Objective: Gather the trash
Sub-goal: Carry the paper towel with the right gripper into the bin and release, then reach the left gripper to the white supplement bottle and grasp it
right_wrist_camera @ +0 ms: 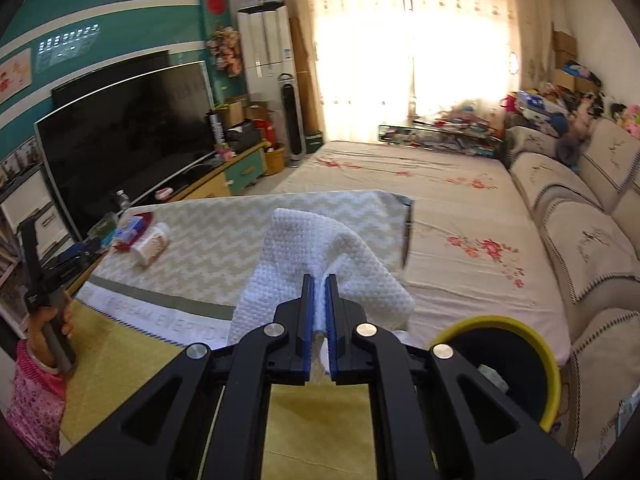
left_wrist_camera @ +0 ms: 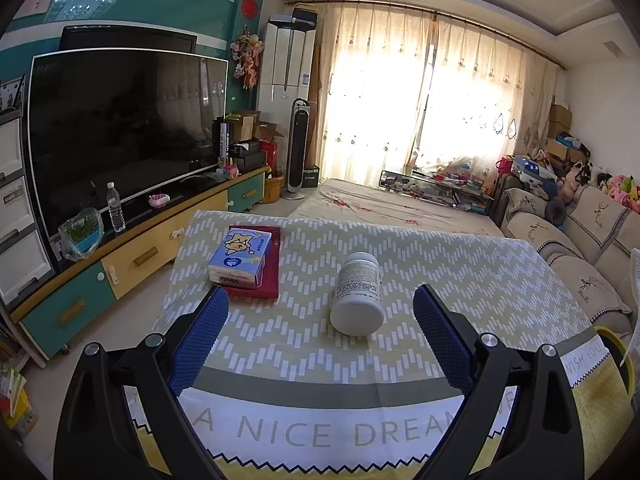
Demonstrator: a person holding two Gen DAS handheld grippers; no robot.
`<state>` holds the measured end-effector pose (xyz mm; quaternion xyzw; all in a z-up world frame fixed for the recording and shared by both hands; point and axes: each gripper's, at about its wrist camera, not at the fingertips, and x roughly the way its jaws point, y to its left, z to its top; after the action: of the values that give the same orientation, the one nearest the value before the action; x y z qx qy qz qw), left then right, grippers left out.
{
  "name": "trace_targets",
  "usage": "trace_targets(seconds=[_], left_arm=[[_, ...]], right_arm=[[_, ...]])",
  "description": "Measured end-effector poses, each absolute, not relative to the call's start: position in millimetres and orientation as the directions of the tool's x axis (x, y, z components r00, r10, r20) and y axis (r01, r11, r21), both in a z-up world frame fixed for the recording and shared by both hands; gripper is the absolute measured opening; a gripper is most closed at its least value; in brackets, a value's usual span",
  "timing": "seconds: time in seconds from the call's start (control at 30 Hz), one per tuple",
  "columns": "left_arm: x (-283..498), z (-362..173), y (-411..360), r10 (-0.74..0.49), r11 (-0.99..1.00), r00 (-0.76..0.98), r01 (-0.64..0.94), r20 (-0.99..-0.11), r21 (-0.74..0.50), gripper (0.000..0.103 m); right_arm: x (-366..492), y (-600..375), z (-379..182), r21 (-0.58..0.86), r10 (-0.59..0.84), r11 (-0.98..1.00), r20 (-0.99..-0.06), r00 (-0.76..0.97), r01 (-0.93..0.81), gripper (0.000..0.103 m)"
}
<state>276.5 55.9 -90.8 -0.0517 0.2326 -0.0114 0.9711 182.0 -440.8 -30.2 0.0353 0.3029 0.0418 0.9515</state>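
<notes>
Blue-padded fingers of the left gripper (left_wrist_camera: 320,304) stand wide apart, holding nothing, either side of a white pill bottle (left_wrist_camera: 357,294) lying on its side mid-table (left_wrist_camera: 460,272), base toward the camera. Toward the table's far left corner a blue tissue pack (left_wrist_camera: 239,258) rests on a red book (left_wrist_camera: 267,278). The right gripper (right_wrist_camera: 319,300) is clamped on a white paper towel (right_wrist_camera: 320,256) near the table's front right corner, with a yellow-rimmed bin (right_wrist_camera: 504,326) just beside it off the table's edge.
</notes>
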Motion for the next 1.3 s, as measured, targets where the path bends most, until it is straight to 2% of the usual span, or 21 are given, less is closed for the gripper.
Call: trace_targets(seconds=[0.23,0.33,0.47,0.5,0.67,0.8,0.97,1.1,1.3], left_arm=[[278,-93,54,-0.05,0.995,0.887,0.003,-0.459,-0.104,0.092],[279,-95,54,-0.053,0.995,0.883,0.005,-0.465,-0.104,0.092],[282,-97,51,-0.06,0.995,0.878,0.013,-0.475,-0.1,0.092],[281,-98,51,-0.061,0.995,0.878,0.016,-0.475,-0.097,0.092],[283,-99,45,-0.066,0.996,0.875,0.03,-0.48,-0.082,0.092],[284,-100,42,-0.073,0.996,0.871,0.041,-0.486,-0.077,0.092],[290,-105,36,-0.096,0.994,0.852,0.06,-0.515,-0.086,0.092],[299,-113,27,-0.122,0.992,0.813,0.083,-0.57,-0.095,0.092],[321,-118,3,-0.139,0.99,0.748,0.126,-0.65,-0.067,0.092]], right_arm=[[172,-545,-70,0.076,-0.116,0.973,-0.659,0.743,0.219,0.006],[172,-579,-97,0.082,-0.159,0.95,-0.702,0.694,0.301,0.007],[176,-607,-124,0.085,-0.221,0.909,-0.733,0.643,0.409,0.027],[178,-607,-124,0.094,-0.218,0.907,-0.73,0.648,0.411,0.027],[196,-567,-90,0.14,-0.157,0.938,-0.646,0.747,0.319,0.03],[222,-507,-54,0.19,-0.033,0.968,-0.542,0.84,0.161,0.039],[267,-427,-41,0.215,0.126,0.976,-0.491,0.862,-0.021,0.041],[291,-382,-56,0.217,0.2,0.971,-0.495,0.846,-0.102,0.041],[299,-363,-89,0.196,0.207,0.974,-0.566,0.798,-0.113,0.046]])
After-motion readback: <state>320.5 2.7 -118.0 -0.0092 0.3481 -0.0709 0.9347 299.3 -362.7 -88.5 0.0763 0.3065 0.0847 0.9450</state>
